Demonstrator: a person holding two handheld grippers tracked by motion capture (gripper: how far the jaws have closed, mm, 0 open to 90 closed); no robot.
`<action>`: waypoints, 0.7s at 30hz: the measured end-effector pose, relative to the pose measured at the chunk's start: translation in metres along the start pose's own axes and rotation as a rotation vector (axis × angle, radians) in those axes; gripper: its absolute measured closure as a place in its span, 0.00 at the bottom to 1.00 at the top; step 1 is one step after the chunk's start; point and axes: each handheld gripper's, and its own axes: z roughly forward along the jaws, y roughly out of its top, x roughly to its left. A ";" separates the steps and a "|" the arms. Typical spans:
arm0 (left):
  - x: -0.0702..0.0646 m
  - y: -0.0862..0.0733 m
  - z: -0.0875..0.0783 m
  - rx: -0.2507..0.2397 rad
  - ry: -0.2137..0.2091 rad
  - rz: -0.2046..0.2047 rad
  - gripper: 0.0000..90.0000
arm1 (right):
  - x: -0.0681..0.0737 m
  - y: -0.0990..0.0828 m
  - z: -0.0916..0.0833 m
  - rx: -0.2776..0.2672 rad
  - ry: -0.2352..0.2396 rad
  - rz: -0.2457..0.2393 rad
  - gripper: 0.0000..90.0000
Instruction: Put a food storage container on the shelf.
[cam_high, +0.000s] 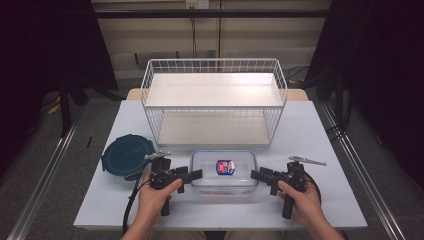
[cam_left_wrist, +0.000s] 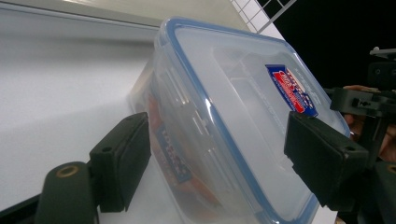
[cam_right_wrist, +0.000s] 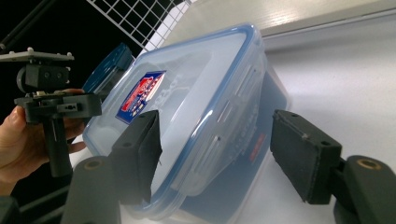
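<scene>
Fingers of the left gripper (cam_high: 194, 174) stand spread around the left end of the clear lidded box (cam_high: 224, 169), not pressing it; those of the right gripper (cam_high: 256, 175) straddle its right end, one finger (cam_right_wrist: 139, 149) on the lid, the other clear of the wall. Behind, from largest down: the white worktop (cam_high: 310, 150), the white wire rack (cam_high: 214, 100), and, left of the box, a dark blue round lid (cam_high: 125, 156).

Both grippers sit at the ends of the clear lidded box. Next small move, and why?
Probably close both sets of jaws on the box ends. The left gripper and right gripper each straddle a short end of the clear box, but gaps still show between pads and box in both gripper views, so nothing is gripped yet.
</scene>
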 end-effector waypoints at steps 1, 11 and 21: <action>0.000 0.000 0.000 0.001 0.002 0.004 0.26 | 0.000 0.000 0.000 -0.006 0.001 0.000 0.38; 0.000 -0.001 0.001 0.005 -0.012 -0.025 0.26 | -0.002 -0.002 0.001 -0.013 0.014 0.071 0.42; -0.002 -0.006 0.008 0.007 -0.045 -0.045 0.25 | 0.001 -0.004 0.003 -0.011 0.018 0.089 0.47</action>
